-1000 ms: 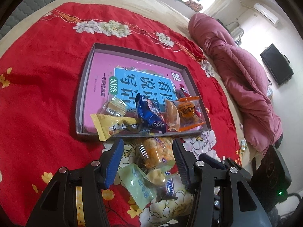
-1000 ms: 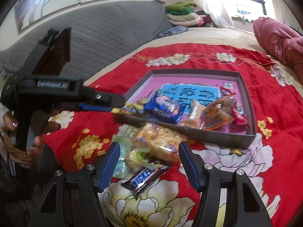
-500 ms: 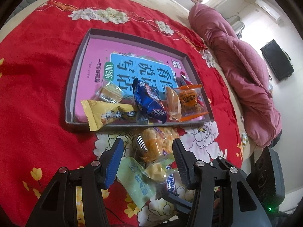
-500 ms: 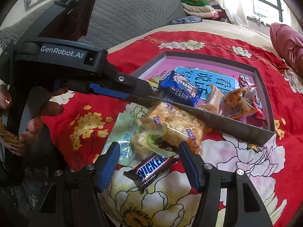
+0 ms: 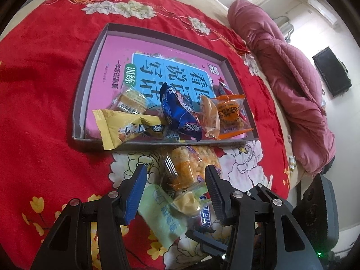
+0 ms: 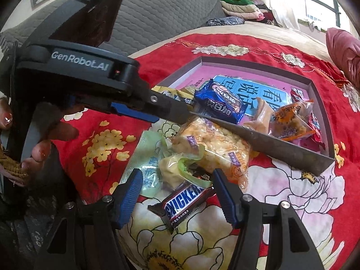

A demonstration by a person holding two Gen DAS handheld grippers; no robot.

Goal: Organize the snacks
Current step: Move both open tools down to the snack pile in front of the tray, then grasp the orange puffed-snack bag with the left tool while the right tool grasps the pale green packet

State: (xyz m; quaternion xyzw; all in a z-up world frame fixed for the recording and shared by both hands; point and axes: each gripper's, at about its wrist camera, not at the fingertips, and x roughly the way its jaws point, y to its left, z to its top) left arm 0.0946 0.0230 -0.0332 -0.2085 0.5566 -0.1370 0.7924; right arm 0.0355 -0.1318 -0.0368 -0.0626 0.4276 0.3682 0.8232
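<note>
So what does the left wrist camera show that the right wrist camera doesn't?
Only the left wrist view shows the black TV on the wall and the long pink quilt laid out beside the box. Only the right wrist view shows the grey headboard, the folded clothes by the window, and the person's hand holding the left gripper from the side. Both show the box of snacks on the red blanket, and outside it the puffed snack bag, the green packet and the Snickers bar.
</note>
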